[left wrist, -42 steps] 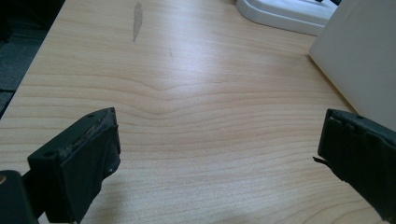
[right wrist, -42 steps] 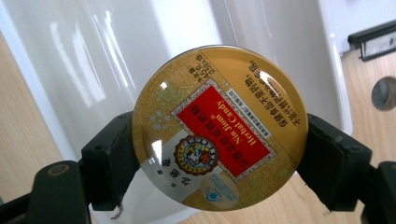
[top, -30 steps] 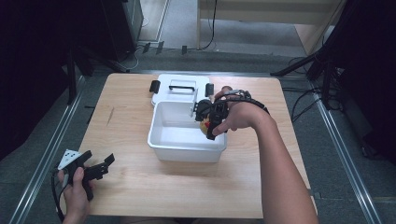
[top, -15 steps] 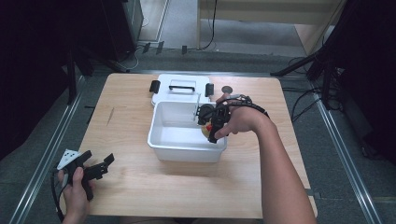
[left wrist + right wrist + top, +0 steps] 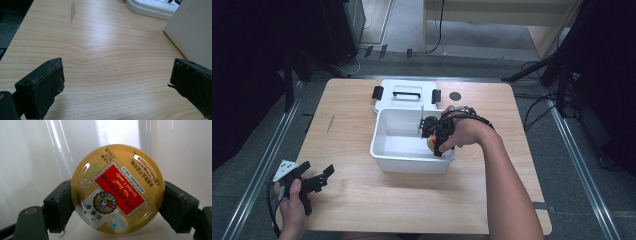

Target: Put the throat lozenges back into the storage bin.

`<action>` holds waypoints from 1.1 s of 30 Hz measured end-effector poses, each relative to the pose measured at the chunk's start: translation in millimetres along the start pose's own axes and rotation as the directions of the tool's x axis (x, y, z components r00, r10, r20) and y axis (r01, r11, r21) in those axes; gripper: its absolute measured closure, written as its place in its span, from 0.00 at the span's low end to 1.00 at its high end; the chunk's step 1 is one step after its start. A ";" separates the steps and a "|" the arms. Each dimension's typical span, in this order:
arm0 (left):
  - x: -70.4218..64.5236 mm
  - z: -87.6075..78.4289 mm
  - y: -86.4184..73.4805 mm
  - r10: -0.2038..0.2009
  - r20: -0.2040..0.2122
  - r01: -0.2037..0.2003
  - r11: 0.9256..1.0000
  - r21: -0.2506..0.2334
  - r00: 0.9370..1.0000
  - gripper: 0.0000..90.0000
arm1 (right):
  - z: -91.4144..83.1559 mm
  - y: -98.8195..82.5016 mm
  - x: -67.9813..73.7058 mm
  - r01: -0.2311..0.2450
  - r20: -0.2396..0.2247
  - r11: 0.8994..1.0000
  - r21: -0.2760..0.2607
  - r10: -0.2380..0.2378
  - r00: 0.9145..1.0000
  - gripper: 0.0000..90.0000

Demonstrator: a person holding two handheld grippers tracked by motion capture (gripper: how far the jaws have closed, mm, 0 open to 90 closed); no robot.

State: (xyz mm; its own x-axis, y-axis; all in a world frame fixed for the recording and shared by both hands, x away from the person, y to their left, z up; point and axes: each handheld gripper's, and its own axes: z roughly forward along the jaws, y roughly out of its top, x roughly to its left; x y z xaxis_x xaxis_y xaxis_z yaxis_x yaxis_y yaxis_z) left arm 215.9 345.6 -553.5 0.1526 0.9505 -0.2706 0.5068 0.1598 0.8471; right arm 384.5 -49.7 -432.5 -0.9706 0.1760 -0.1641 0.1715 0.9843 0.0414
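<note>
Our right gripper (image 5: pixel 117 205) holds the round gold candy tin (image 5: pixel 117 188) inside the white plastic box (image 5: pixel 412 159); our left gripper (image 5: pixel 117 85) is wide open.

Left gripper (image 5: pixel 117 82) jaws wide apart at bottom corners, nothing between them, bare wooden table (image 5: pixel 100 57) beneath. White bin wall (image 5: pixel 192 32) at right edge, white lid (image 5: pixel 152 7) top right. Grey streak (image 5: pixel 72 10) upper left.
</note>
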 end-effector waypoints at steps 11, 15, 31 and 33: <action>0.6 -0.2 0.0 -0.003 0.003 0.003 1.000 -0.004 1.000 0.00 | 7.4 6.7 0.6 0.003 -0.033 0.998 0.065 -0.001 0.999 0.23; 0.8 -0.2 0.0 -0.004 0.005 0.004 1.000 -0.004 1.000 0.00 | 9.5 8.5 0.1 0.006 -0.036 0.997 0.081 -0.003 0.999 0.22; 1.0 -0.3 0.0 -0.005 0.005 0.005 1.000 -0.005 1.000 0.00 | 6.8 5.0 -3.0 0.000 -0.046 0.999 0.054 0.002 0.999 0.23; 0.9 -0.3 0.0 -0.005 0.005 0.005 1.000 -0.005 1.000 0.00 | 4.1 4.1 -3.3 0.000 -0.045 0.999 0.051 0.002 0.999 0.23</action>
State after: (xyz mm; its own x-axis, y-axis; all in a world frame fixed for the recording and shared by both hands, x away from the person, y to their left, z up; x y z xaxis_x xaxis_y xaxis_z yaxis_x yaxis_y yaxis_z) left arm 215.8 346.6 -553.6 0.1542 0.9484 -0.2769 0.5034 0.1658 0.8480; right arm 389.1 -46.2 -435.9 -0.9768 0.1776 -0.1197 0.1799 0.9836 -0.0086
